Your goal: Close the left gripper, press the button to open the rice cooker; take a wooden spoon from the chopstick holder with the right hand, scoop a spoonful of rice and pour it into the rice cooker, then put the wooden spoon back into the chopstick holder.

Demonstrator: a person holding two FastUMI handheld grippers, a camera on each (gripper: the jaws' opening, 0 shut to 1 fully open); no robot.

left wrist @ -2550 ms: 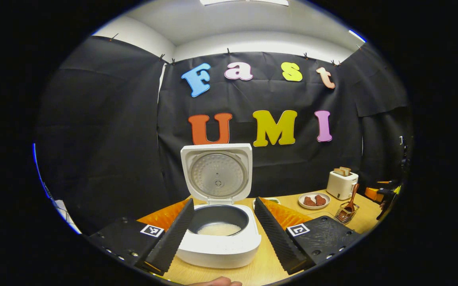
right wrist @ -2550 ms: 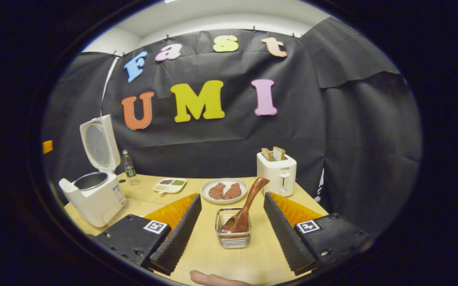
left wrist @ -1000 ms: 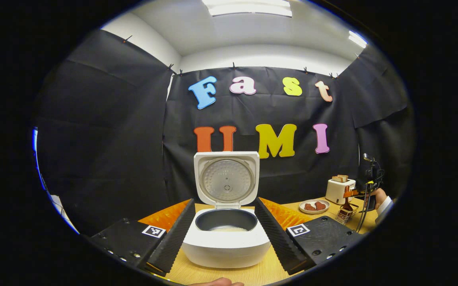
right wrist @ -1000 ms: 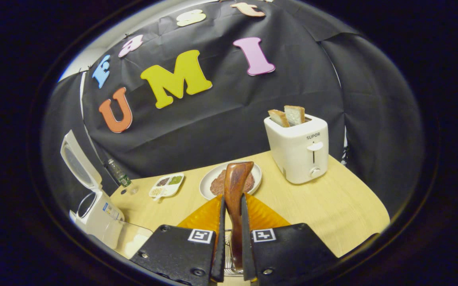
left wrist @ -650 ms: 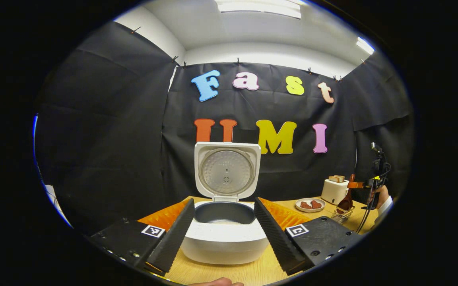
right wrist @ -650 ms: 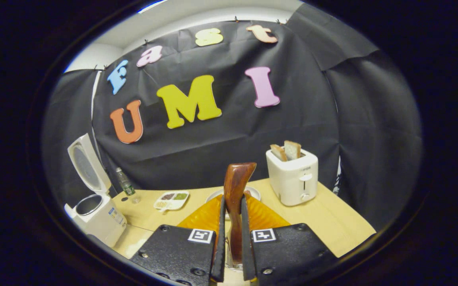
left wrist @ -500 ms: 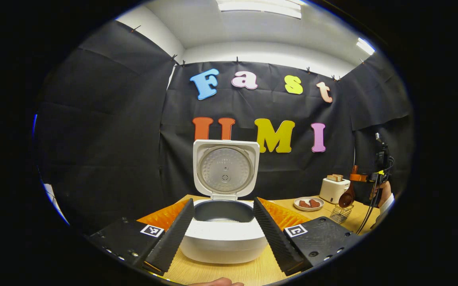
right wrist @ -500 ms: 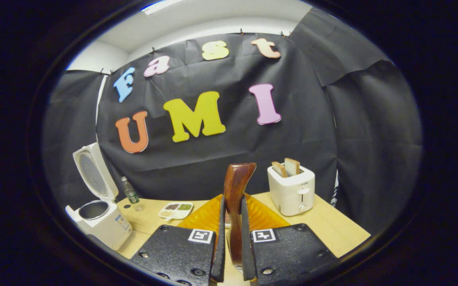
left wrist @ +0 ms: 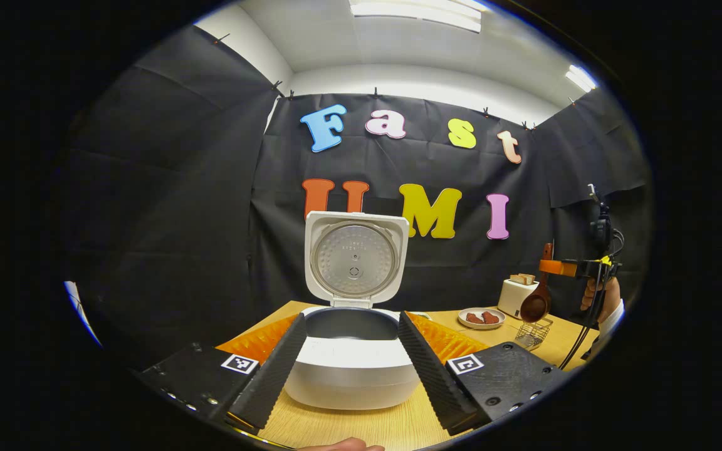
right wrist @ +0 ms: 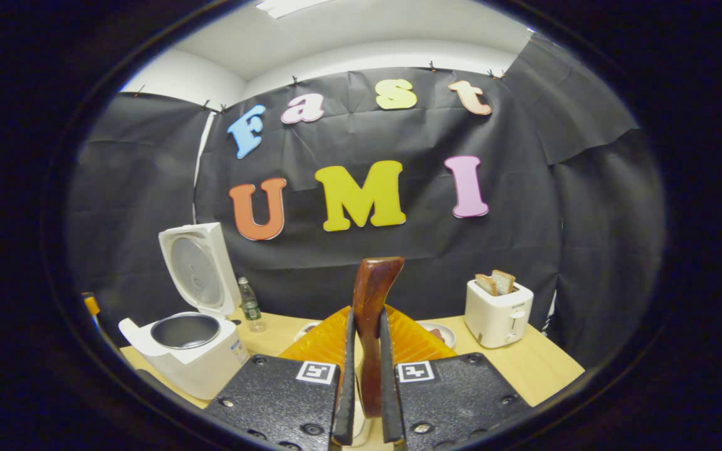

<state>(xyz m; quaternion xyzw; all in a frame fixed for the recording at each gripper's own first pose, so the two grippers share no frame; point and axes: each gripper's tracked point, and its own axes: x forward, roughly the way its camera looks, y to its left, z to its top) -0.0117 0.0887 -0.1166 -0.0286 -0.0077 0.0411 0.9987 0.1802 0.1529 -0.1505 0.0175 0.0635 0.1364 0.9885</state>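
Note:
The white rice cooker (left wrist: 351, 376) stands with its lid (left wrist: 355, 260) up, and its dark pot sits between my left gripper's (left wrist: 350, 318) open fingers. My right gripper (right wrist: 366, 313) is shut on the handle of the brown wooden spoon (right wrist: 370, 294), which stands upright between its jaws. In the left gripper view the right gripper (left wrist: 561, 268) is far right, and the spoon's bowl (left wrist: 533, 307) hangs just above the wire chopstick holder (left wrist: 531, 333). In the right gripper view the open rice cooker (right wrist: 188, 351) is at lower left.
On the wooden table (right wrist: 543, 369) a white toaster (right wrist: 497, 313) holds two bread slices, and a plate (right wrist: 442, 333) lies behind my right fingers. A small bottle (right wrist: 250, 307) stands by the cooker. A hand (left wrist: 596, 294) holds the right gripper, and cables hang below it.
My right gripper moved onto the spoon handle, shut on it and lifted the spoon out of the holder. The left gripper stayed open before the cooker and sank slightly.

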